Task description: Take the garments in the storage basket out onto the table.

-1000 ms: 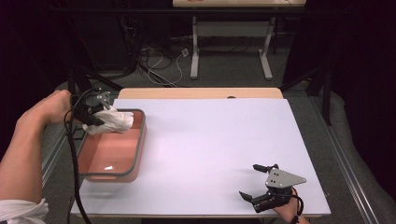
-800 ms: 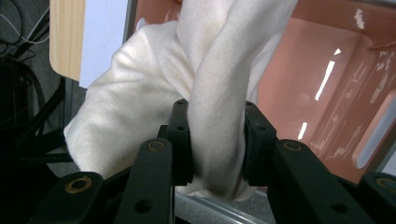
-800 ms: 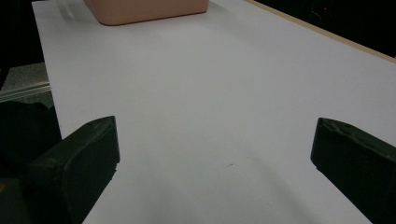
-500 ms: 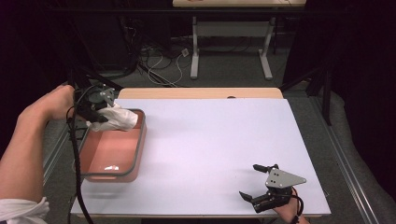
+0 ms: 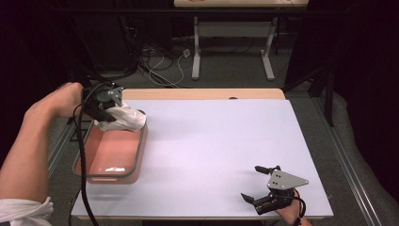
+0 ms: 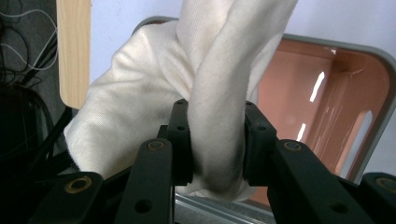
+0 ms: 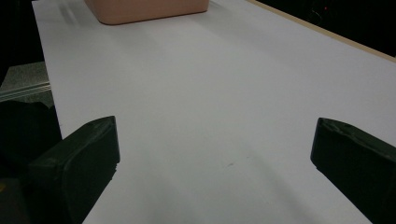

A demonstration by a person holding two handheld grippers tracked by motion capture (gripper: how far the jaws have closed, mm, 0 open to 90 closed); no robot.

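Note:
My left gripper (image 5: 109, 114) is shut on a bunched white cloth (image 5: 123, 118) and holds it above the far end of a pink bin (image 5: 126, 176) at the table's left edge. In the left gripper view the cloth (image 6: 154, 88) is pinched between the two black pads (image 6: 182, 140), with its folds rising above them over the bin's far rim (image 6: 343, 46) and its inside (image 6: 299, 98). My right gripper (image 5: 258, 183) rests low at the table's near right corner, jaws wide open with nothing between them (image 7: 212, 158).
The table top (image 5: 216, 141) is a white sheet with a wooden strip (image 5: 202, 93) along its far edge. Beyond it stand table legs (image 5: 195, 56) and loose cables (image 5: 160, 59) on the floor. A black cable (image 5: 82, 155) trails from the left gripper.
The left hand has lifted the cloth a little higher and carried it slightly toward the far end of the bin. The right gripper has stayed put.

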